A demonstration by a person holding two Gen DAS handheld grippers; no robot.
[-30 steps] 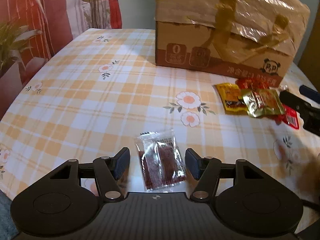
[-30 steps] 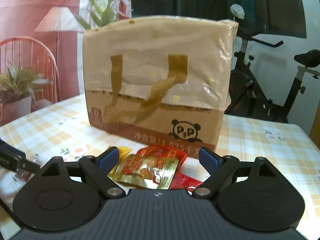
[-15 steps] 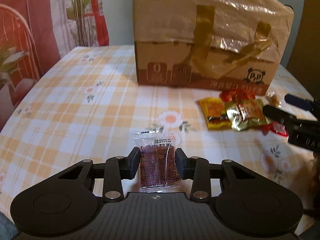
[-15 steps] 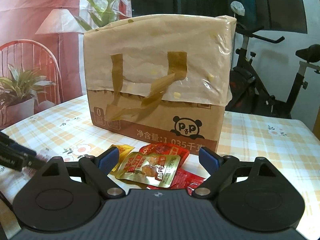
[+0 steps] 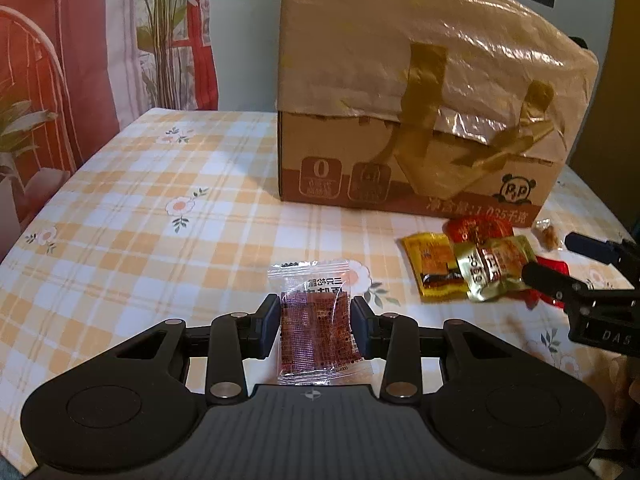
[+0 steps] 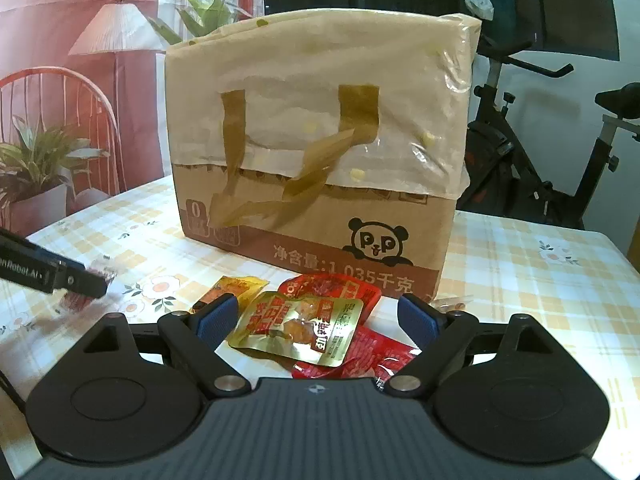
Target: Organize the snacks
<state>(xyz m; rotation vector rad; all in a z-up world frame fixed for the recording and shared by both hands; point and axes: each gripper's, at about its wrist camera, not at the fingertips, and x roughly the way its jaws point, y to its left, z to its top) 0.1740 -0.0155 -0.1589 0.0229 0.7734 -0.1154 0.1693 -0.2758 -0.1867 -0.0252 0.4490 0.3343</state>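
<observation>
My left gripper (image 5: 315, 325) is shut on a clear packet of dark red snack (image 5: 316, 330), held a little off the checked tablecloth (image 5: 160, 216). A pile of snack packets lies in front of the cardboard box (image 5: 416, 128): a yellow one (image 5: 432, 268), a gold one (image 5: 494, 268) and red ones (image 5: 480, 228). My right gripper (image 6: 318, 318) stands open over that pile, with the gold packet (image 6: 300, 330) and red packets (image 6: 332, 288) between its fingers but untouched. Its fingers (image 5: 560, 284) show at the right of the left wrist view.
The tall cardboard box (image 6: 320, 160) with a plastic-covered top and tape strips stands at the back of the table. A small clear sweet (image 5: 548, 234) lies by its right corner. A red chair (image 6: 60, 120), potted plants and an exercise bike (image 6: 540, 140) surround the table.
My left gripper closed on the clear packet and lifted it, tilting up so the box looms larger. The right gripper stayed open over the pile.
</observation>
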